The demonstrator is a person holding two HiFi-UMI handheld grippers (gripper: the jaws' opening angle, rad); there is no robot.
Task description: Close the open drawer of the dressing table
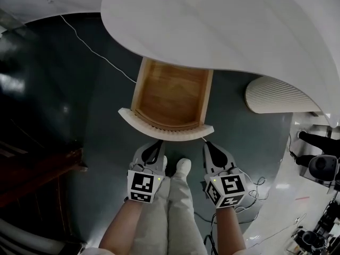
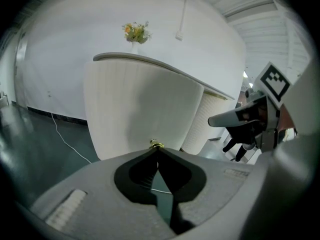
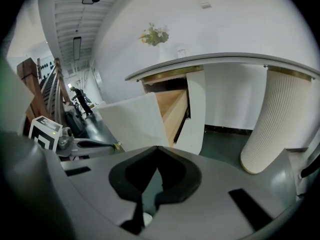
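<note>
Two grippers, both clenched, side by side and level, pointing the same way. On left gripper: jaw tips meeting, no gap between them. Small gold knob right at those tips, touching or nearly so; can't tell whether pinched. On right gripper: jaw tips pressed together, nothing held. Marker cube at rear of left gripper, face up; same on right.

Open drawer directly ahead of both grippers, pulled well out from under dressing table top. Light wooden bottom and sides in view. Curved white drawer front just beyond both sets of tips: left tips at its lower edge near the middle, right tips near its right end. Contact at right tips not clear. From right gripper, wooden drawer side straight ahead, drawer front ahead-left.

Fluted white pedestal off to right of right gripper, well apart. Thin white cable on dark floor, ahead-left of left gripper, running up to drawer's left side. Flowers on table top, high above and beyond left gripper's tips. Light trousers and white shoes between the two grippers, just behind the tips.
</note>
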